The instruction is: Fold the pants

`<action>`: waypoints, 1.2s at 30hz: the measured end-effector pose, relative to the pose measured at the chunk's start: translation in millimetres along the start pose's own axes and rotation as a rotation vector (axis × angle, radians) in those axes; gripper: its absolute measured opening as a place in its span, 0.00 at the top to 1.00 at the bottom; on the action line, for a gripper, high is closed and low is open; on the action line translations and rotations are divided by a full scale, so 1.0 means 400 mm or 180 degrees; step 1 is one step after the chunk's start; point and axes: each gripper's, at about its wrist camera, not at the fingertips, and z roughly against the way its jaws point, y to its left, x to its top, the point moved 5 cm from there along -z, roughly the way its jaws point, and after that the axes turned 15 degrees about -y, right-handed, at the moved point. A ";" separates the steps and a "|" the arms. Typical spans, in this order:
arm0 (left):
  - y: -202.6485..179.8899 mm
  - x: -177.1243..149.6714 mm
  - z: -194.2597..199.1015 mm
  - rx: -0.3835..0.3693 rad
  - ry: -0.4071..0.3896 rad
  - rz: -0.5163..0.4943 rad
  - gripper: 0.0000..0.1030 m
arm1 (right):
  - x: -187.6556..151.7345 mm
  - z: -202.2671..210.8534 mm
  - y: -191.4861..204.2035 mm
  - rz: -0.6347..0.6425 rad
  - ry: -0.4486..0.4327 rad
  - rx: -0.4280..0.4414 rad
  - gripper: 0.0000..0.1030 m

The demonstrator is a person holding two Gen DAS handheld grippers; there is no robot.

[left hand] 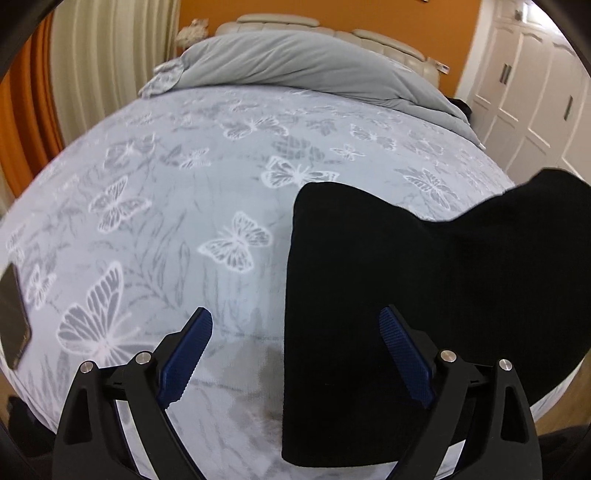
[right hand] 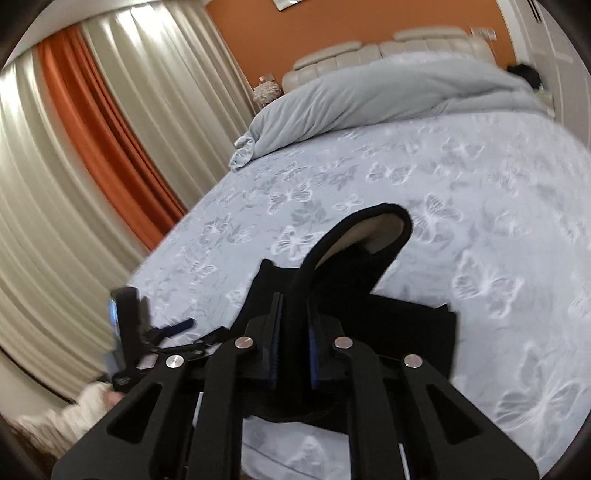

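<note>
The left gripper (left hand: 295, 354) hangs over the bed (left hand: 166, 221) with its jaws wide apart and nothing between its blue pads (left hand: 188, 354). The black pants (left hand: 406, 277) lie under and beyond its right finger. A dark phone (left hand: 13, 317) lies far left; a grey duvet (left hand: 295, 66) is bunched far ahead.

**A Bedroom in Orange and Grey**

We see a bed (left hand: 155, 229) spread with a pale sheet (right hand: 498, 206) patterned in white butterflies. A grey duvet (left hand: 295, 62) lies bunched against the cream padded headboard (right hand: 424, 46). Cream and orange curtains (right hand: 103, 122) hang beside the bed, before an orange wall (left hand: 406, 18). White panelled wardrobe doors (left hand: 528, 85) stand opposite, and a dark phone (left hand: 13, 317) rests near the sheet's edge.
</note>
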 end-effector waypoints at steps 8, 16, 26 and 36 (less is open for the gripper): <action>0.000 -0.047 -0.032 -0.0309 0.0414 0.0255 0.13 | -0.165 -0.040 -0.259 -0.0543 0.0656 -0.0811 0.42; -0.010 -0.122 -0.094 -0.0842 0.1095 0.1045 0.11 | -0.187 -0.040 -0.264 -0.0989 0.0541 -0.0688 0.14; -0.022 -0.123 -0.099 -0.0795 0.0932 0.1018 0.11 | -0.250 -0.102 -0.216 -0.1138 0.0861 -0.0241 0.06; 0.002 -0.027 0.021 -0.1084 0.0603 0.0844 0.70 | -0.207 -0.032 -0.078 -0.0956 0.0416 0.0297 0.64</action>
